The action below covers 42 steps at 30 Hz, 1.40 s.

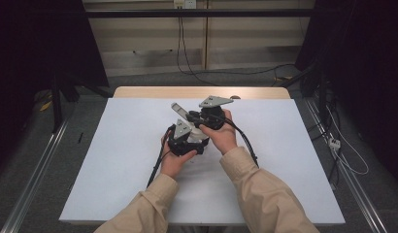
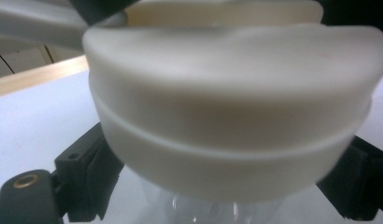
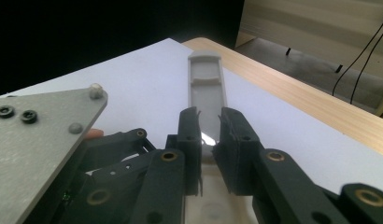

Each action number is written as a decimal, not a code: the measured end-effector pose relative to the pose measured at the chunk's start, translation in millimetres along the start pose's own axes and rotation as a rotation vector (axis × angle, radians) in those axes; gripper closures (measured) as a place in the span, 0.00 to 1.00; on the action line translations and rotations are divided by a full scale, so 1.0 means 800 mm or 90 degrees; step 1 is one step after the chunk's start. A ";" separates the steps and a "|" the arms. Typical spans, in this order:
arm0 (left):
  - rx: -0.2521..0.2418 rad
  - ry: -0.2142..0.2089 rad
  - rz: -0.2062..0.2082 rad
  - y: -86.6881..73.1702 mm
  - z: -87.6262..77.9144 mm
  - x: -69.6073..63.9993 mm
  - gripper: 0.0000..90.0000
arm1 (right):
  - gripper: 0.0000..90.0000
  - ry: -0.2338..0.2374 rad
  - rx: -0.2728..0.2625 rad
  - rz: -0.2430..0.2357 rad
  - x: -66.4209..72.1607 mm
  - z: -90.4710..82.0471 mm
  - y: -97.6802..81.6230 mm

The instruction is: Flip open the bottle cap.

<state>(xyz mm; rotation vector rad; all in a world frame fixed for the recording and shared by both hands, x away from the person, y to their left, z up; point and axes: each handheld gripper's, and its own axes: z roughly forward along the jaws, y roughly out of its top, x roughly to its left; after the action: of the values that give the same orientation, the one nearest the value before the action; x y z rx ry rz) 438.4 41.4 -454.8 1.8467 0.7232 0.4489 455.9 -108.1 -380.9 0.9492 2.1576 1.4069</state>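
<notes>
Right gripper (image 3: 209, 140) is seen nearly closed around a grey flip handle (image 3: 207, 81); pad contact cannot be told. Left gripper (image 2: 217, 186) flanks the white lid (image 2: 231, 116) of a clear container, mid-table (image 1: 114, 160).

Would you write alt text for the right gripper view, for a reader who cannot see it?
The right tool, seen from behind its two black jaws, has a flat grey strip between them, jutting forward over the white table top; whether they pinch it is unclear. A grey three-cornered plate sits lower left, with the table's wooden edge at right.
</notes>
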 end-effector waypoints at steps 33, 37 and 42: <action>0.028 -0.041 -0.006 -0.007 -0.084 0.013 0.08 | 0.23 -0.015 -0.015 0.026 0.006 -0.084 -0.032; 0.032 -0.038 -0.011 -0.013 -0.096 0.020 0.08 | 0.21 -0.027 -0.012 0.024 0.004 -0.099 -0.045; 0.027 -0.030 -0.026 -0.019 -0.108 0.028 0.08 | 0.21 -0.036 -0.014 0.033 0.000 -0.114 -0.062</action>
<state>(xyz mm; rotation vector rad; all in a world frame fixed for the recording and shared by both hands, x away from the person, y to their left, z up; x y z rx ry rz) 398.5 120.7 -437.0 1.8730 0.7419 0.3648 381.0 -179.5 -388.2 1.0321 2.0872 1.4076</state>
